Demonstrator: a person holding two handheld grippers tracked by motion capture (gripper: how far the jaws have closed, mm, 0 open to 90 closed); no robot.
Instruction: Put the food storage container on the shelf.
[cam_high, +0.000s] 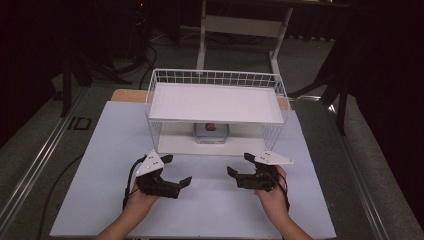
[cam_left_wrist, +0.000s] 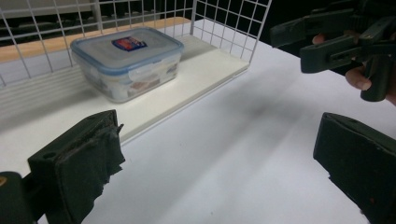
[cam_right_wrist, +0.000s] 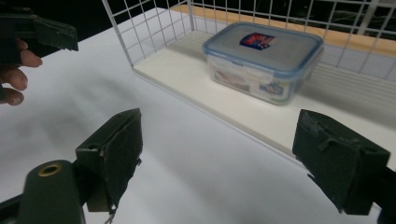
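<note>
A: What's nearest the person?

B: The left gripper (cam_high: 177, 170) at seven o'clock and the right gripper (cam_high: 239, 164) at five o'clock, both released, jaws wide, nothing between them, over the white table (cam_high: 110, 150).

A: And the clear lidded container (cam_high: 211, 132)?

B: Farther off at twelve o'clock, on the lower shelf of the wire rack (cam_high: 216, 100), apart from both grippers.
</note>
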